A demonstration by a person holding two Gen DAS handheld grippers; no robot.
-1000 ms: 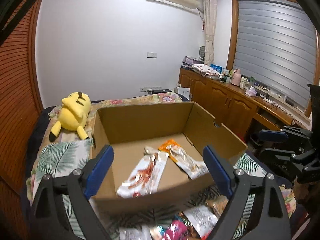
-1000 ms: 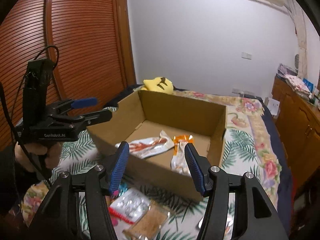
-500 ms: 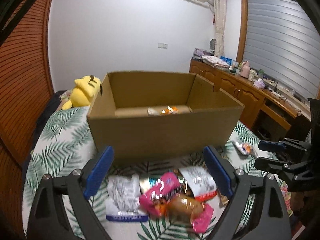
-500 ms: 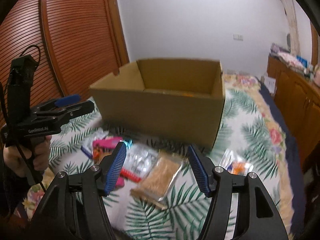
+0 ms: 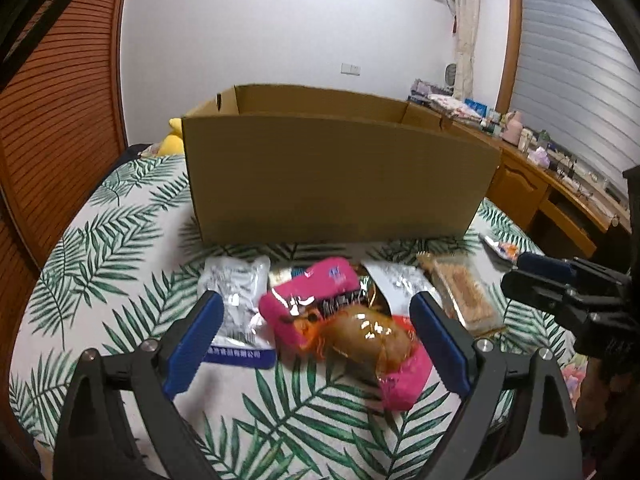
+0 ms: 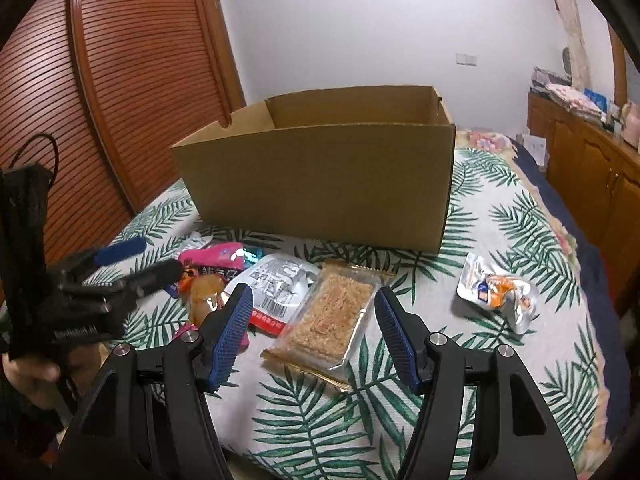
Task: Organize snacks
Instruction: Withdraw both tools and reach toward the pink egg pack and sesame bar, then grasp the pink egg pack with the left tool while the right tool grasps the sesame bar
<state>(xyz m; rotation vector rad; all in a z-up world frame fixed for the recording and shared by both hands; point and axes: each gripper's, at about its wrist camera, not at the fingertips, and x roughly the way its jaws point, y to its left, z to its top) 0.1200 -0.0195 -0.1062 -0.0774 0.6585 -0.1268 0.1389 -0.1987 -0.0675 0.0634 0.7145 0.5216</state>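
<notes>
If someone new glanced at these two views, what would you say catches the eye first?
Probably the big open cardboard box standing on the palm-leaf bedspread, filling the middle of both views. Next, the bright pile of snack packets in front of it, above all the pink packet between the fingers of the open left gripper. The clear packet of brown snack lies ahead of the open right gripper.

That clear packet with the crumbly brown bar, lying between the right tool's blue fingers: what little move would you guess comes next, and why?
Probably the right gripper eases down and forward until its open blue pads straddle the brown bar packet, then closes. The packet lies flat on the leaf-print cover, lined up with the gap but not yet touched, and the cardboard box waits just behind it.
</notes>
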